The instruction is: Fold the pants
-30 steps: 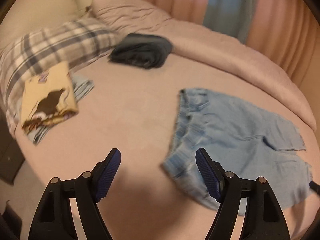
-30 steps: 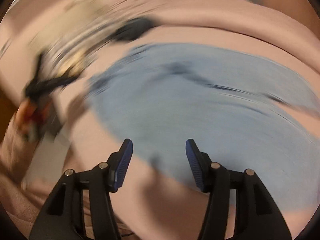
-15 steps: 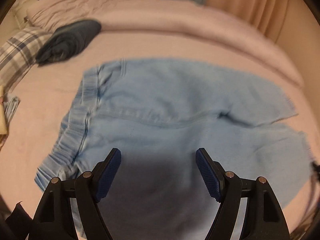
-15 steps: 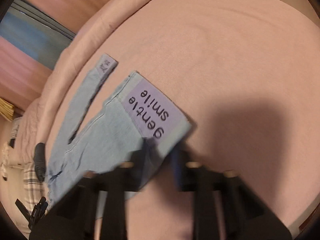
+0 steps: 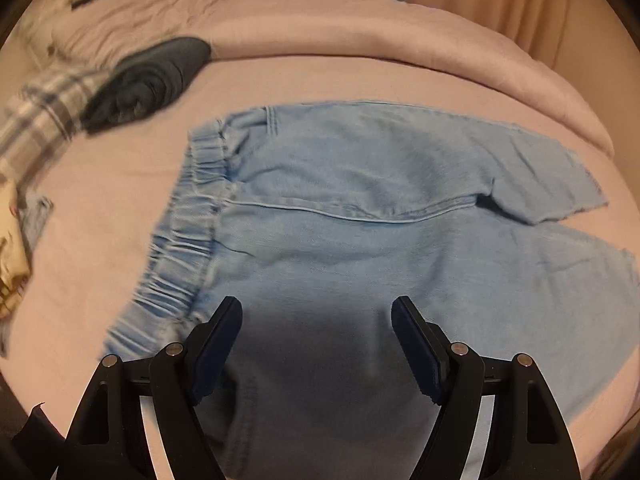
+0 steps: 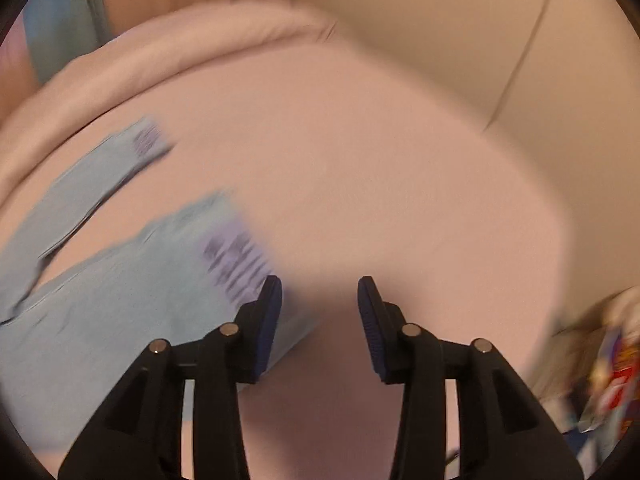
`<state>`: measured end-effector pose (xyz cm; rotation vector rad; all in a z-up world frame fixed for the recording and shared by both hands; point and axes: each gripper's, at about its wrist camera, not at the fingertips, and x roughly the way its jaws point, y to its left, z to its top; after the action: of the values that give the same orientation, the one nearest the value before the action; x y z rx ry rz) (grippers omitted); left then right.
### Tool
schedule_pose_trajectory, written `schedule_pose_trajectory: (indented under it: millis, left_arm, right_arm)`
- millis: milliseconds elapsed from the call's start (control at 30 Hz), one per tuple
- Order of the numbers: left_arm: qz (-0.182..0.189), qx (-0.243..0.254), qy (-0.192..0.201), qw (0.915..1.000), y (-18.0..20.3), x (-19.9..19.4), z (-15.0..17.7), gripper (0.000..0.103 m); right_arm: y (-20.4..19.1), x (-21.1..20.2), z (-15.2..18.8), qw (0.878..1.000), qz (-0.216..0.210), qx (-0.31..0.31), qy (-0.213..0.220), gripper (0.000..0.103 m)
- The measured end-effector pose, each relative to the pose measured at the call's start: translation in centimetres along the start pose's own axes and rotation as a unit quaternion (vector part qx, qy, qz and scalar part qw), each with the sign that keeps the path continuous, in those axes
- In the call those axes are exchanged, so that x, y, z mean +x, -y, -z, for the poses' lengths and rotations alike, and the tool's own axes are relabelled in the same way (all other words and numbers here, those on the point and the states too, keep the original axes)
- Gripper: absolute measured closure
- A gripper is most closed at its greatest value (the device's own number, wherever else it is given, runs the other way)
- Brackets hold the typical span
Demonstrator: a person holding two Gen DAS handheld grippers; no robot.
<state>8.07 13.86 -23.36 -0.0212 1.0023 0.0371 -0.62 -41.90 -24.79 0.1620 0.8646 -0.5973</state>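
Left wrist view: soft light-blue denim pants (image 5: 360, 200), gathered elastic waistband at left, lie flat on the pink bed (image 5: 120, 208); the left gripper (image 5: 316, 336) hovers above, jaws apart. Right wrist view: the right gripper (image 6: 319, 308), jaws opening and empty, is above bare sheet beside the blurred leg hem (image 6: 236, 256).

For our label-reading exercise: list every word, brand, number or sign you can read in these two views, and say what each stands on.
None can be read.
Lilac patch on the nearer leg of the light blue pants: dark lettering, too blurred to read.
Small tag on the farther leg end: dark marks, too blurred.
Colourful packaging at the right edge: print blurred, unreadable.
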Motion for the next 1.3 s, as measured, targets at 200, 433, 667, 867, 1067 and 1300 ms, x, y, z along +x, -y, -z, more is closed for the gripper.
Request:
schedule_pose_trajectory:
  millis: [200, 433, 667, 867, 1067, 1300]
  left_arm:
    - [-0.008, -0.002, -0.005, 1.0, -1.3, 2.3, 1.8, 0.024]
    - [0.095, -0.038, -0.001, 0.9948, -3.2, -0.2, -0.6, 0.024]
    - [0.101, -0.04, 0.059, 0.9923, -7.1, -0.3, -7.9, 0.024]
    - [0.071, -0.009, 0.011, 0.9974, -9.8, 5.7, -13.2, 0.024]
    - [0.104, 0.024, -0.044, 0.9933, -10.3, 10.1, -14.6, 0.024]
    - [0.136, 0.055, -0.079, 0.9861, -9.5, 12.3, -15.3, 0.024]
  right_arm:
    - [-10.6, 2.3, 3.5, 0.964, -0.199, -0.15, -0.094, 0.064]
    - [-15.2, 2.1, 3.4, 0.955, -0.158, -0.234, -0.095, 0.058]
    - [-24.4, -1.2, -1.1, 0.896, -0.301, -0.326, -0.016, 0.053]
    - [-35.4, -1.0, -4.1, 0.838, -0.341, -0.426, 0.012, 0.053]
    - [-45.3, 3.0, -6.2, 0.792, -0.322, -0.519, -0.015, 0.053]
    - [-50.4, 6.7, -5.0, 0.725, -0.329, -0.599, -0.085, 0.053]
